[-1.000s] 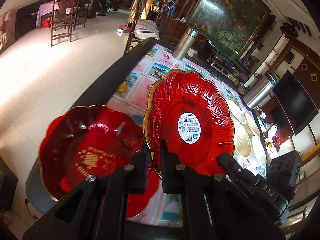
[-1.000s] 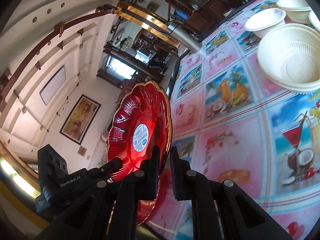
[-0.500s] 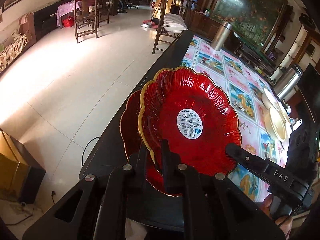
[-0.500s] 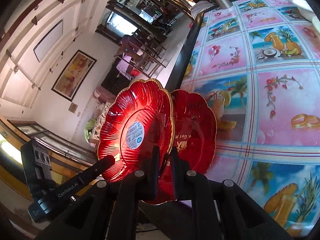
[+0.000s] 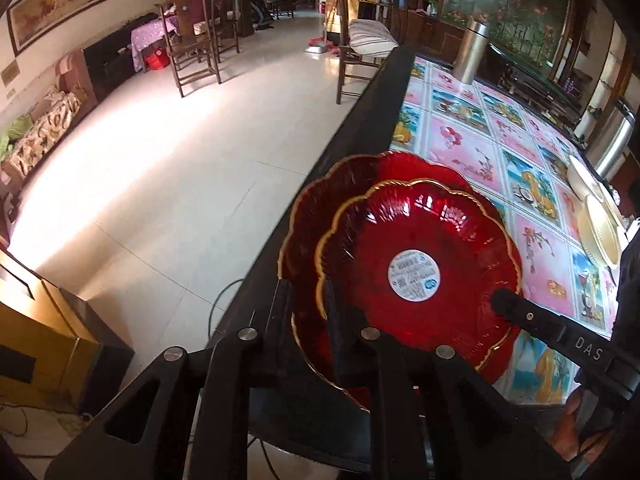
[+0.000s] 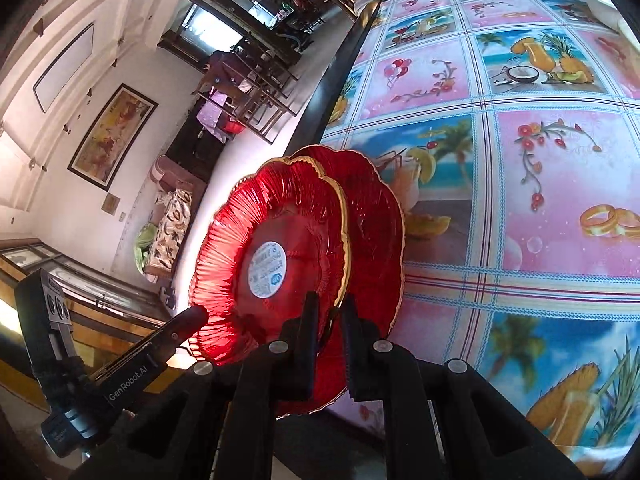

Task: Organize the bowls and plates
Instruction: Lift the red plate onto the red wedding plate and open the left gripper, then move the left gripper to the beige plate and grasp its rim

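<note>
The counter carries cream bowls, unsorted, toward its far edge, cut off by the frame. At its near edge the upper red plate lies on the lower red plate. The right claw pinches its rim; the left claw, jaws just easing apart, straddles the plates' rims; contact unclear.

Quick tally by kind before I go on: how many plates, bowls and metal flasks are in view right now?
Red plates: 2, the stickered plate over the lower plate
Cream bowls: 2 visible, near bowl, far bowl, at the frame edge; more may be hidden
Steel flasks: 2, one and another
Total: 6
</note>
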### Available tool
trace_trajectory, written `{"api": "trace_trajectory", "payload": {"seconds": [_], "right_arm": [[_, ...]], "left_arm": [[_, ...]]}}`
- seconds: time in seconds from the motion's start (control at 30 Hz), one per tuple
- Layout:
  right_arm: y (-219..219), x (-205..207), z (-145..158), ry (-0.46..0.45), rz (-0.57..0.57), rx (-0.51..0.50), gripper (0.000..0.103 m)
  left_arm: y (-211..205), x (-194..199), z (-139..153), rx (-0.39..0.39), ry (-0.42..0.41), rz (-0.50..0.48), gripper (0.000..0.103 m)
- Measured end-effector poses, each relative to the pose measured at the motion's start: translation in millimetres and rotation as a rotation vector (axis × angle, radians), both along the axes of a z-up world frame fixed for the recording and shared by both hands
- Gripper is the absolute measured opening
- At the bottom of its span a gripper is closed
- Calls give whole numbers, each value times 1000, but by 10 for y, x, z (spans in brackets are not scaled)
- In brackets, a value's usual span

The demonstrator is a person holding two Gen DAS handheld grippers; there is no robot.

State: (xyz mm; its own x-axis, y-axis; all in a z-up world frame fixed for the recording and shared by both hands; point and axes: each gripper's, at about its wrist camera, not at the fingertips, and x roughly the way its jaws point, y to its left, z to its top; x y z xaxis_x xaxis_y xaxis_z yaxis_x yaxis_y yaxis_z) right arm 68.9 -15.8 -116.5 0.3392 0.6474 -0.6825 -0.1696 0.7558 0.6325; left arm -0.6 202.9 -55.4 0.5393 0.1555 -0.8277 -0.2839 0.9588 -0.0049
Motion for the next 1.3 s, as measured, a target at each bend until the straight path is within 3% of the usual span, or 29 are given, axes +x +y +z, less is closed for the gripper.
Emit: {"api": "trace_trajectory", "payload": {"seconds": [0.07,0.2,0.27,0.4,0.5,0.67,0.8,0.93,1.1,1.3], "right_arm": [[-7,9,1,-5,-8,-20,11],[87,10,21,-9,34,-81,13],[180,-32,76,-50,71,-160,18],[254,-187,331,-195,110,-311,47],[150,-286,568,-311,110,-374,55],[-451,-277,754,-353,3,-268,64],[-1051,-214,683,-325,-122,-253,64],[-1672,-227,609,-297,-233,-217,64],[-2378,-269,586,-288,-357,-211,65],[-3201,-229,495,-204,-504,-70,66]], "left_arm": [[62,-27,36,25,-23,27,15],[136,-85,107,-10,-55,43,15],[126,-100,134,-18,-65,40,15],[74,-127,169,-34,-71,27,15],[-13,-123,190,-50,-74,6,15],[-343,-85,238,-47,-73,-68,17],[-784,-9,251,-44,-68,-164,48],[-1311,112,214,-44,-32,-288,49],[-1939,409,98,-170,67,-446,49],[-2463,934,-58,-317,165,-462,49]]}}
